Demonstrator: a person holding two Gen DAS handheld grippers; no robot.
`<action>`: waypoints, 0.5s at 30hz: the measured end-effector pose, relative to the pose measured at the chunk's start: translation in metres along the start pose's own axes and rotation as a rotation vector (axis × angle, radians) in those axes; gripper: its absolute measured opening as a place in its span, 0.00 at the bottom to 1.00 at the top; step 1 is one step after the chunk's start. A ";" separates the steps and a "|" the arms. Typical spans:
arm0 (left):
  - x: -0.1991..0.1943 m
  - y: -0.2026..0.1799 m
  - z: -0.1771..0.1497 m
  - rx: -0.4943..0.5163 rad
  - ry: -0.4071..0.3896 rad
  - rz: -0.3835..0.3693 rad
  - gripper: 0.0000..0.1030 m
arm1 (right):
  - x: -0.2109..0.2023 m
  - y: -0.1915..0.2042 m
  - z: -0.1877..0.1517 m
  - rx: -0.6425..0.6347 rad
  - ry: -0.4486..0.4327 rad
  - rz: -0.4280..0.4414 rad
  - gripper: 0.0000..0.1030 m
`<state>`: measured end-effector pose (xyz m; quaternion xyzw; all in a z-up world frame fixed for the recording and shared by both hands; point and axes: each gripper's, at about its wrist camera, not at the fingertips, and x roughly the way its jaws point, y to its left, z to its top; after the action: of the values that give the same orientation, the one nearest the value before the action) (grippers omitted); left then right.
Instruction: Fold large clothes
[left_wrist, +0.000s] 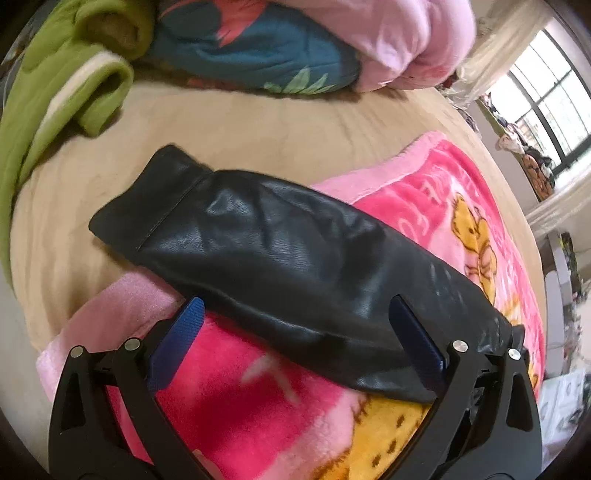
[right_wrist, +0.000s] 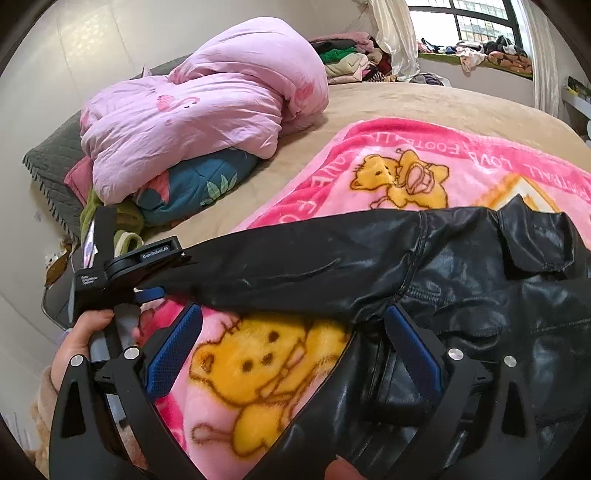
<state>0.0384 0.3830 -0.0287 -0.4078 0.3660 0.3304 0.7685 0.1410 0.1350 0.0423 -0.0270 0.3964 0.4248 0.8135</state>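
Your left tongs (left_wrist: 295, 339) are wide apart, with one blue pad (left_wrist: 181, 339) on each side of the black sleeve (left_wrist: 277, 258). The pads do not pinch it. The sleeve lies flat and points away from you, and its cuff (left_wrist: 147, 192) rests on the tan bed (left_wrist: 258, 129). The rest of the sleeve lies on the pink blanket (left_wrist: 240, 387) with the yellow bears. Your right tongs (right_wrist: 295, 350) are wide apart too and grip nothing. Between their pads you can see one bear (right_wrist: 258, 369) on the blanket and the edge of the black jacket (right_wrist: 498, 295). The right pad sits just by the spot under the arm, where the sleeve joins the jacket, but you cannot tell if it touches. The jacket is shiny, like leather. It lies spread out on the blanket, with its body to the right and its sleeve stretched out to the left. In the right view your left hand (right_wrist: 81, 339) holds the other tongs at the far end of the sleeve. At the head of the bed sits a big pink quilt (right_wrist: 207, 103) on top of a blue one (right_wrist: 199, 184). A green cloth (left_wrist: 55, 92) lies next to them. More clothes are piled by the window (right_wrist: 476, 18).
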 end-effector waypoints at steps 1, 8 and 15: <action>0.004 0.005 0.001 -0.023 0.012 -0.014 0.91 | -0.001 -0.001 -0.001 0.006 -0.001 -0.002 0.96; 0.021 0.021 0.006 -0.102 0.030 -0.090 0.90 | -0.018 -0.025 -0.016 0.112 -0.020 -0.012 0.96; 0.027 0.027 0.017 -0.097 -0.013 -0.059 0.24 | -0.033 -0.050 -0.028 0.195 -0.050 -0.043 0.96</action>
<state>0.0351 0.4157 -0.0551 -0.4531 0.3323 0.3273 0.7597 0.1487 0.0699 0.0308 0.0545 0.4149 0.3669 0.8309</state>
